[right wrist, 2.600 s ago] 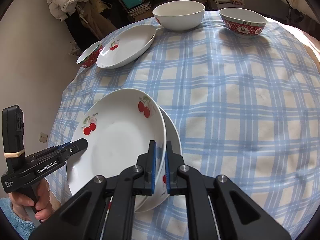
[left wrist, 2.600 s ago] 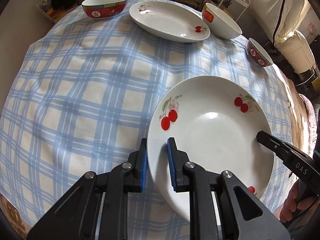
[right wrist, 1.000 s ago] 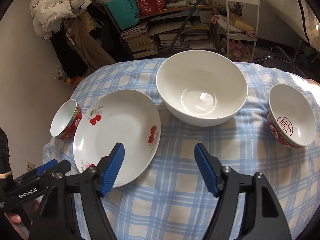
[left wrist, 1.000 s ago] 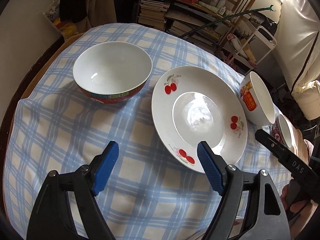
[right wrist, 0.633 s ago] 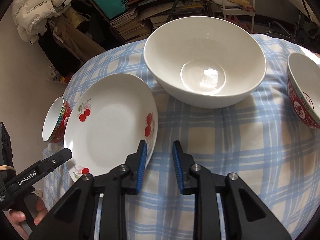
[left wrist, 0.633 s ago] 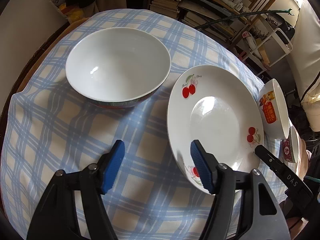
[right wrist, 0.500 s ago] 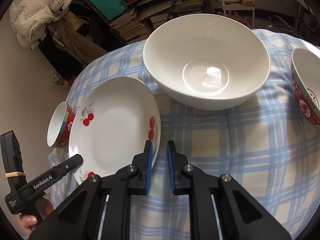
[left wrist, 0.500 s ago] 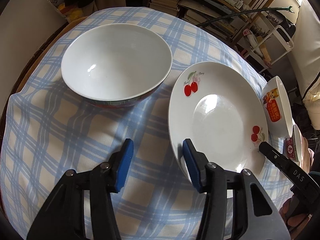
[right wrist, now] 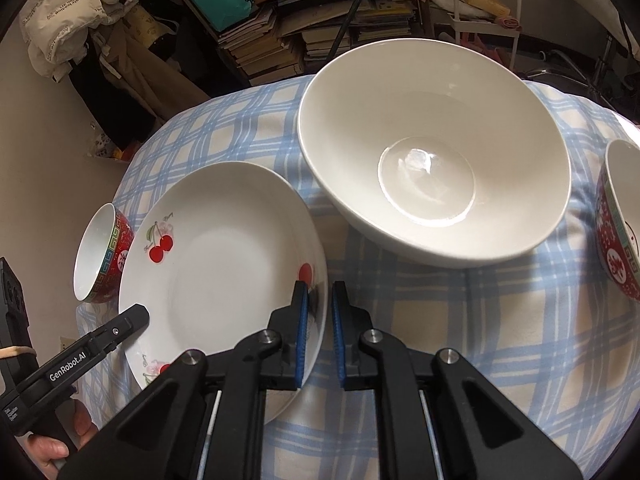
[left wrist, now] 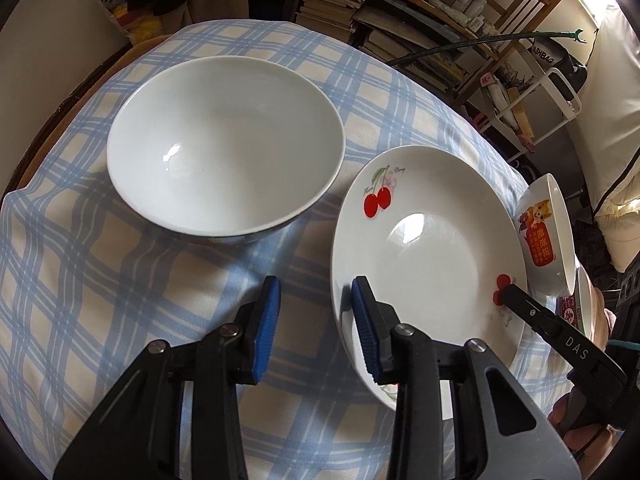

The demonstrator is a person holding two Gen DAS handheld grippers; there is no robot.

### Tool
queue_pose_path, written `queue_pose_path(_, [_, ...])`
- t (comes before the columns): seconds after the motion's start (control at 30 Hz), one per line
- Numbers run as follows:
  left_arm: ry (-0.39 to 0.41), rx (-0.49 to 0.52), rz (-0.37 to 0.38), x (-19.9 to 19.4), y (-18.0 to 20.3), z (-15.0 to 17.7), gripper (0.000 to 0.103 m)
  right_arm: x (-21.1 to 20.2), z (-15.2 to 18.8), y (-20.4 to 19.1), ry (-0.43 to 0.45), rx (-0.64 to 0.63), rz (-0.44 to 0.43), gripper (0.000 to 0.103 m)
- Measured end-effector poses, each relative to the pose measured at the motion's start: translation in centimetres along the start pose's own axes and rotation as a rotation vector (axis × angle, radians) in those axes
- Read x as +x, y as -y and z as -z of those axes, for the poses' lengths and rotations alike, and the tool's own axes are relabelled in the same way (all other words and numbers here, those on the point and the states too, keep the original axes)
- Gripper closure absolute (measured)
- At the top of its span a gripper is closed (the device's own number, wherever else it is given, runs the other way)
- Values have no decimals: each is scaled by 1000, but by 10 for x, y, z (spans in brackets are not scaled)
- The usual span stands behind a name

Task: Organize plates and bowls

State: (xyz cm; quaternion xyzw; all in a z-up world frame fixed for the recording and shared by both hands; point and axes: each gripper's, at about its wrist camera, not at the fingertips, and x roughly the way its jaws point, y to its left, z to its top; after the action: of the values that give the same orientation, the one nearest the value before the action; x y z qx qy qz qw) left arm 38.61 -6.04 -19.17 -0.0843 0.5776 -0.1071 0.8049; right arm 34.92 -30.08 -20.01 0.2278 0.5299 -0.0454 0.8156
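A white cherry plate (left wrist: pixel 428 248) lies on the blue checked tablecloth (left wrist: pixel 100 280); it also shows in the right wrist view (right wrist: pixel 224 264). My left gripper (left wrist: pixel 316 324) is open and straddles the plate's left rim, one pad (left wrist: pixel 364 328) over the plate. My right gripper (right wrist: pixel 320 328) is nearly closed around the plate's right rim, pads (right wrist: pixel 302 332) close to it; contact is unclear. A red-sided bowl (left wrist: pixel 224 144) sits left of the plate. A large white bowl (right wrist: pixel 432 152) sits to its right.
A small red bowl (right wrist: pixel 620 224) stands at the far right. The large bowl's printed side (left wrist: pixel 544 236) shows in the left wrist view. Shelves of books (right wrist: pixel 288 36) stand beyond the table's far edge. The table edge drops off at left.
Both grippers moved from the stacked plates to the far cherry plate. The left jaws narrowed around its left rim. The right jaws closed in on its right rim.
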Motion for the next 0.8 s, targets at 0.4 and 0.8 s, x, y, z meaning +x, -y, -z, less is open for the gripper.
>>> queue_pose_path(0.4, [20, 57, -3, 3, 15, -5, 90, 5, 1, -2, -14, -1, 16, 90])
queue_pose_path(0.8, [34, 61, -16, -8, 19, 3, 91, -5, 9, -1, -30, -3, 3, 91])
